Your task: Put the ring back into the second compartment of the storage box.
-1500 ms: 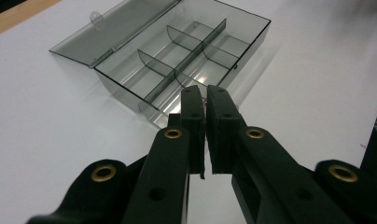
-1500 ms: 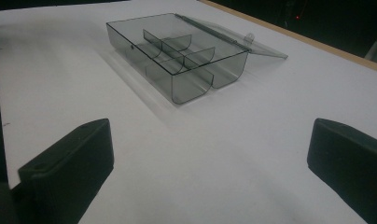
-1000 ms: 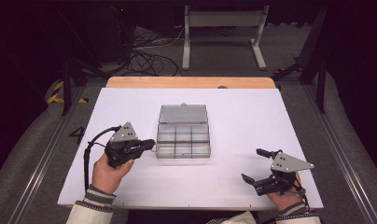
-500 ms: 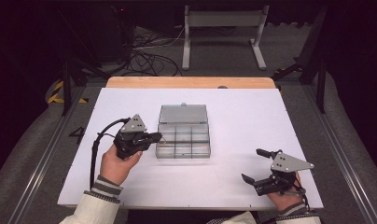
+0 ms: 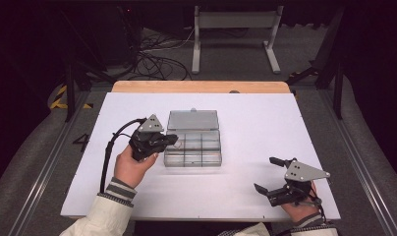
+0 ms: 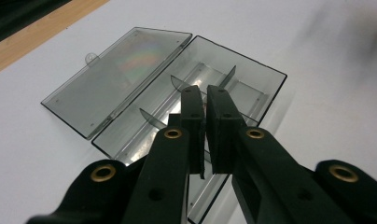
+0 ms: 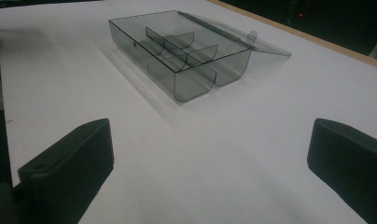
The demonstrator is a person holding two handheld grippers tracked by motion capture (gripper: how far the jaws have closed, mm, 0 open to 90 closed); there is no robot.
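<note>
1. The clear compartment box (image 5: 192, 143) is seen lying open near the middle of the white worktop (image 5: 245, 123). Its lid (image 5: 192, 119) is folded flat onto the worktop on the box's far side, so that every compartment is exposed from above.

2. The box's long axis is seen to run left to right across the worktop, parallel to the wooden far edge (image 5: 201, 87). The hinge is on the far long side, the lid's small latch tab (image 6: 89, 58) points away from the person, and the tray's open face points upward.

3. The left hand-held gripper (image 5: 171, 139) is held at the box's left end, over its left compartments. Its jaws are drawn together with only a thin slit between the pads, and nothing can be seen clamped in them.

4. This posture is judged to suit a reach into a compartment or a press on a divider (image 6: 151, 119); which is meant cannot be told.

5. The right hand-held gripper (image 5: 271, 174) is held well apart from the box, to its near right, with its jaws spread wide and empty; it is judged to be parked clear of the work.
</note>
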